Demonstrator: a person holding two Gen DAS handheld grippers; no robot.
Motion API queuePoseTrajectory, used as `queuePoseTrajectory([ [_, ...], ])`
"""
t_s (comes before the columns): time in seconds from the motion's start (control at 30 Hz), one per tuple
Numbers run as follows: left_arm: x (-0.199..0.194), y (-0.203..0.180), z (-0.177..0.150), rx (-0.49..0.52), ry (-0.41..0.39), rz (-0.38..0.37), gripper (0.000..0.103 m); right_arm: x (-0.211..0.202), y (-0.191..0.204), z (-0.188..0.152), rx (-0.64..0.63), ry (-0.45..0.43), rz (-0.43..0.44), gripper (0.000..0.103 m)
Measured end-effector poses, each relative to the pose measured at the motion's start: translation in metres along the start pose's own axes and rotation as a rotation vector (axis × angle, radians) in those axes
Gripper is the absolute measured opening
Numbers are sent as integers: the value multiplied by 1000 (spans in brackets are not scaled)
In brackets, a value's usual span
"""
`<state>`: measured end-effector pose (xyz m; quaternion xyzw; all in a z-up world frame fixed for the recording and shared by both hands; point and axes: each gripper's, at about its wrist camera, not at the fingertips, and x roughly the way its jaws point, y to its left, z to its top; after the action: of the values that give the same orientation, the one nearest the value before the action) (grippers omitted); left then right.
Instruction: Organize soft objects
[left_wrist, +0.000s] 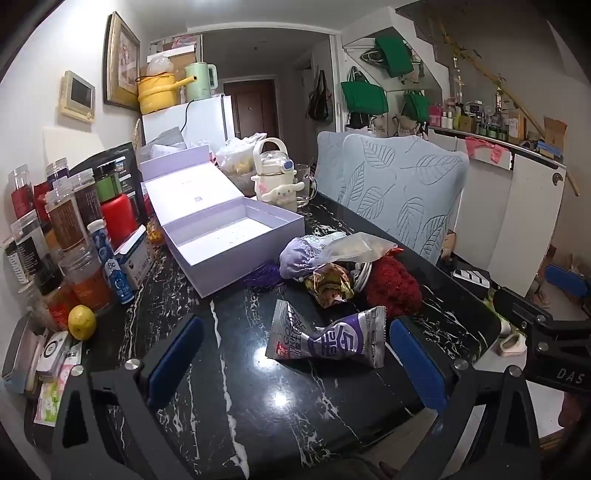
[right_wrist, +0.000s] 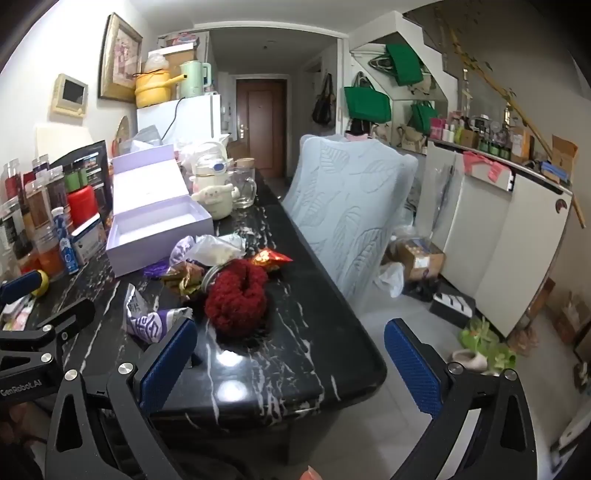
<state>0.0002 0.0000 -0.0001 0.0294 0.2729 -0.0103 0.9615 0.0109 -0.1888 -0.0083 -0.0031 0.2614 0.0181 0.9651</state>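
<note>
While both grippers hover over the near end of the black marble table (left_wrist: 229, 369), nothing is in hand: the left gripper (left_wrist: 295, 354) has its blue pads spread wide, and the right gripper (right_wrist: 291, 365) is just as wide and empty. The soft things lie in a loose heap beside the open lavender box (left_wrist: 229, 240), which looks like the intended home for them. Nearest the left gripper lies a purple snack packet (left_wrist: 325, 338), flat on the table between its fingers but untouched. Behind it sit a red fuzzy scrunchie (right_wrist: 236, 302), a gold wrapper (left_wrist: 330, 286), a lilac pouch (left_wrist: 295, 258) and a clear bag (left_wrist: 354, 247).

A good start, I think, is the packet: come down low, pinch its crimped end, not the puffy middle, and lift clear of the heap. The right gripper seems best placed for the scrunchie.
</note>
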Motion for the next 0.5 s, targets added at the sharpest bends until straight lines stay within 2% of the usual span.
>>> queuePoseTrajectory([
  [0.5, -11, 10, 3, 4, -21, -11, 103, 1, 13, 2, -14, 2, -14, 103],
])
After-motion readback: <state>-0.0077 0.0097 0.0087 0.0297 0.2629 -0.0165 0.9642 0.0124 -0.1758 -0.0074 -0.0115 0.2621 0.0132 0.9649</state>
